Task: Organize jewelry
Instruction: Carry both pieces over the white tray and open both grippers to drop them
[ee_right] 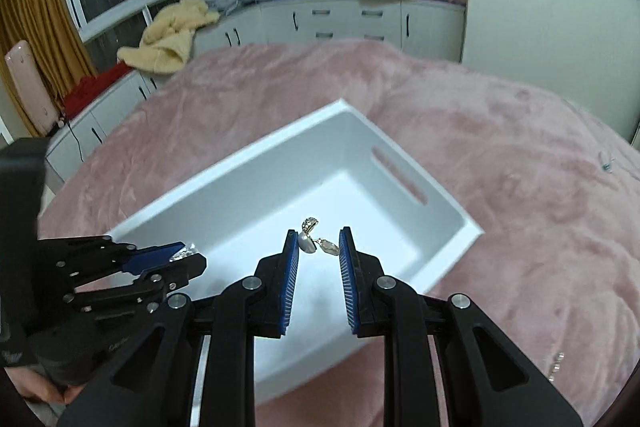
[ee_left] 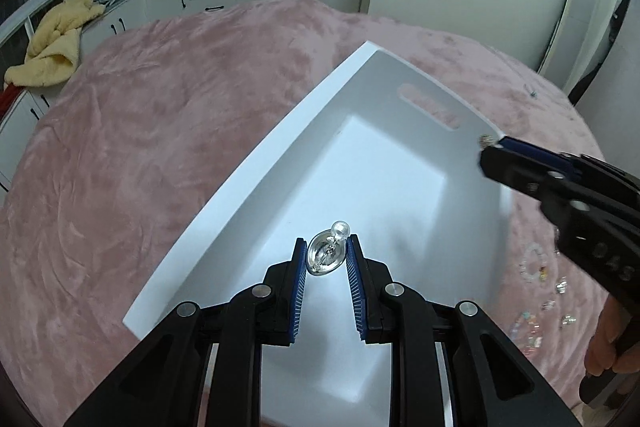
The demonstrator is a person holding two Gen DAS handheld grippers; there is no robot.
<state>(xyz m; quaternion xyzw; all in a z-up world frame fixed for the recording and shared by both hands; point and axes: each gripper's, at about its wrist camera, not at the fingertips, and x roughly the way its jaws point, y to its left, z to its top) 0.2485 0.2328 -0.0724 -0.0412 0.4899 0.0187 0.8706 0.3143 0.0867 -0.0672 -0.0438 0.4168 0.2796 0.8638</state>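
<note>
So both grippers are up over the white bin (ee_right: 256,183) that sits on the fuzzy pink bedspread (ee_left: 160,115), and each one has a piece of jewelry; the left gripper (ee_left: 326,247) has its blue-padded fingers (ee_left: 300,267) closed in on a silver oval earring (ee_left: 325,255) with a clear bead on top, the pads touching it on either side, held above the bin's floor near the long wall; the right gripper (ee_right: 318,243) has a pearl earring (ee_right: 314,241) with a small gold-ish hoop and a dangly bit at its tips; the pearl sits against the left pad while the right pad looks a hair off the dangle, so I'd say it's pinched, but the angle is poor and I can't swear to it; from the left camera the right gripper (ee_left: 492,143) shows side-on at the bin's far corner by the slot handle (ee_left: 430,107), a sparkly bit poking out of its tip; more loose jewelry (ee_left: 540,291) is scattered on the bedspread just outside the bin on the right side, bracelets and small shiny pieces, pretty blurry; a yellow blanket (ee_right: 168,39) is dumped on the white cabinets (ee_right: 360,23) under the windows.
</note>
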